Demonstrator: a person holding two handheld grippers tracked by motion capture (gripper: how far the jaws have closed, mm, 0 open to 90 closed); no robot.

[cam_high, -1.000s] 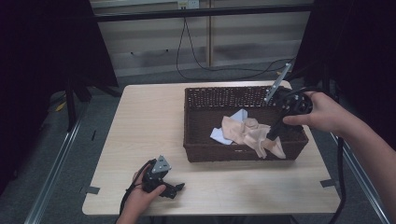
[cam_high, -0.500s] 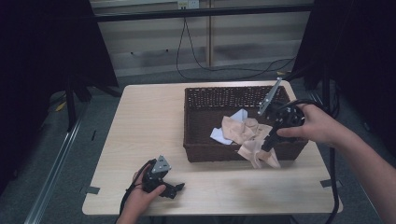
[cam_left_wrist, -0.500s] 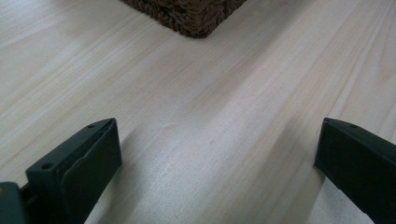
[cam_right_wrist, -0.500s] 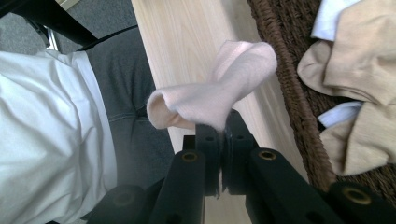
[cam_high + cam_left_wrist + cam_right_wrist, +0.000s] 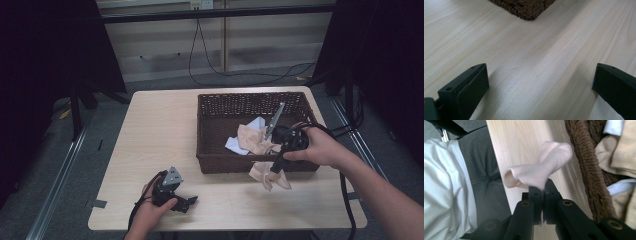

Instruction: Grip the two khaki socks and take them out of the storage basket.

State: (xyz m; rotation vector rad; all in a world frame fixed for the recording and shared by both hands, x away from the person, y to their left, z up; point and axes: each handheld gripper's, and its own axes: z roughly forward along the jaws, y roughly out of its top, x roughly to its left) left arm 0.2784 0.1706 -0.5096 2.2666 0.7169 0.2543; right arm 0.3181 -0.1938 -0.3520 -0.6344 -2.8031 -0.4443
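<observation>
One woven basket (image 5: 210, 162) is seen on one desk (image 5: 155, 135). Two grippers are counted: the left gripper (image 5: 186, 202) and the right gripper (image 5: 274, 170). One pale pink sock (image 5: 269, 175) is held outside the basket. Inside the basket, one beige cloth (image 5: 252, 139) and one white cloth (image 5: 235, 146) can be made out; whether more pieces are buried under them cannot be told. Two forearms are seen.
</observation>
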